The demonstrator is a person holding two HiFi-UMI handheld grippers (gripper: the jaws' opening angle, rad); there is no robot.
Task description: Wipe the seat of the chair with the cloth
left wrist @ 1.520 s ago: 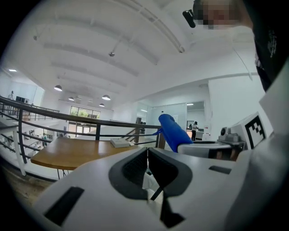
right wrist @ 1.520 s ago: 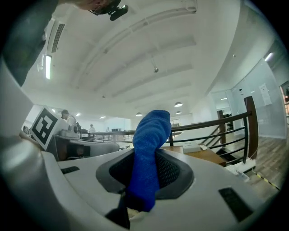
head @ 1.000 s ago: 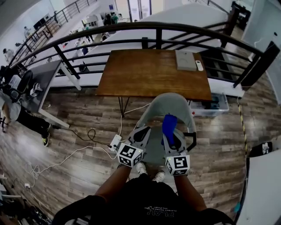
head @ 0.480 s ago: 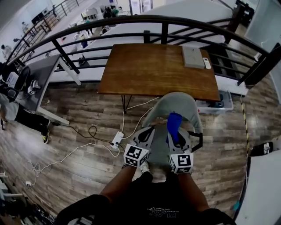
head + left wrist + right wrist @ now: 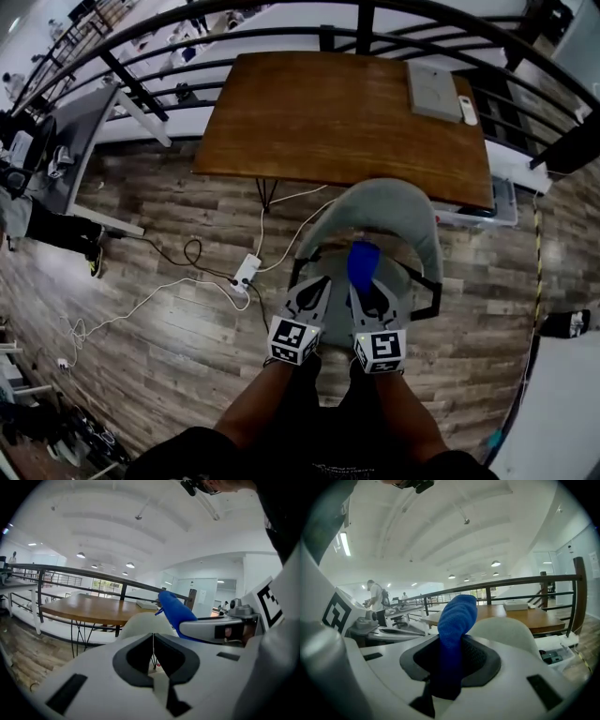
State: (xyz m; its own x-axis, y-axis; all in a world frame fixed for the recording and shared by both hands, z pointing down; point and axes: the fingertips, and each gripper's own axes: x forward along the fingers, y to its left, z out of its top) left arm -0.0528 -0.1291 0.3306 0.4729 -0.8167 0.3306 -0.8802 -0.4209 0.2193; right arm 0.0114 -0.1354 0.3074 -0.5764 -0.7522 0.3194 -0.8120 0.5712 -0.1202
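cloth (image 5: pixel 457 620): blue, nappy terry-like weave, matt, soft folds.
right claw (image 5: pixel 451 660): shell of pale grey plastic, smooth and matt; inner pads dark, finely stippled, rubber-like.
left claw (image 5: pixel 153 654): same pale matt plastic, dark matt pads.
marker cube (image 5: pixel 379 352): flat black-and-white print, no shine.
chair (image 5: pixel 384 211): pale grey shell, smooth, matt, plastic by the look; its side frame (image 5: pixel 438 295) black and thin, metal or plastic not clear.
counter (image 5: pixel 337 112) beyond the chair: brown wood, even tone, satin sheen.
floor (image 5: pixel 169 328) under the chair: grey-brown wood-look planks, streaky grain, light gloss.
railing (image 5: pixel 580 592) past the chair: dark, smooth, hard finish.
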